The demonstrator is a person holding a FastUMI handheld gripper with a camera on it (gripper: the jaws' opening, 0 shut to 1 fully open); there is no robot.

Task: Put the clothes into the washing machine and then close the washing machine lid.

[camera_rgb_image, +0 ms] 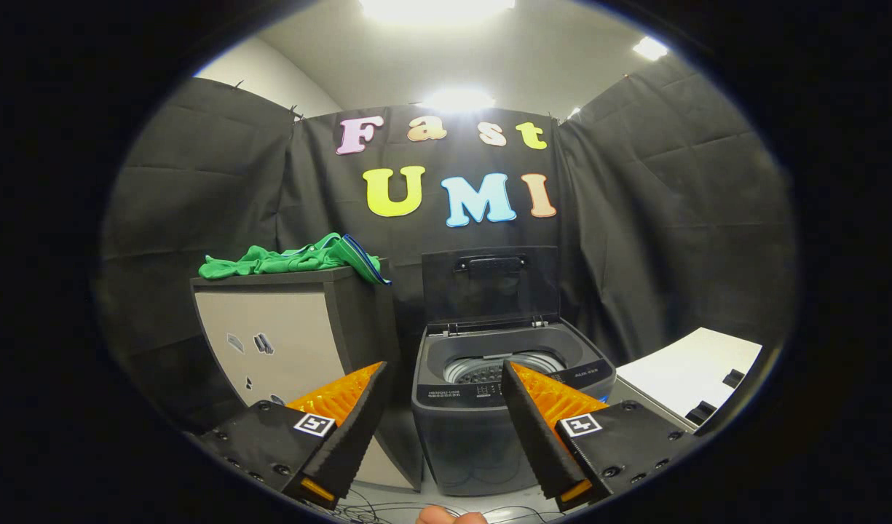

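I've got my tool (446,375) held level and pointing straight ahead, fingers spread wide with nothing between them. The left fingertip (369,375) sits in front of the lower corner of the cabinet (285,335), the right fingertip (522,375) overlaps the rim of the washing machine (482,407), and the gap between them frames the machine's left front edge. A bit of my fingertip (449,517) peeks in right at the bottom, under the tool, over some thin cables (387,506) on the floor.

The washing machine is just ahead of the fingers, slightly right of centre, standing on the floor. Its lid (489,287) is up, tilted back against the booth's black cloth, handle at the top edge. I can see down into the opening, where the metal drum (482,367) shows, and the control strip runs along the front edge.

The clothes (293,258), a green bundle with a striped blue-and-white band on one end, lie in a heap on top of the cabinet, to the left of the machine and above its lid hinge. That striped end hangs a little over the cabinet's right corner. They're well beyond my fingers, untouched.

Off to the right, a white tabletop (689,371) stands beside the machine, with small dark pieces at its near edge.
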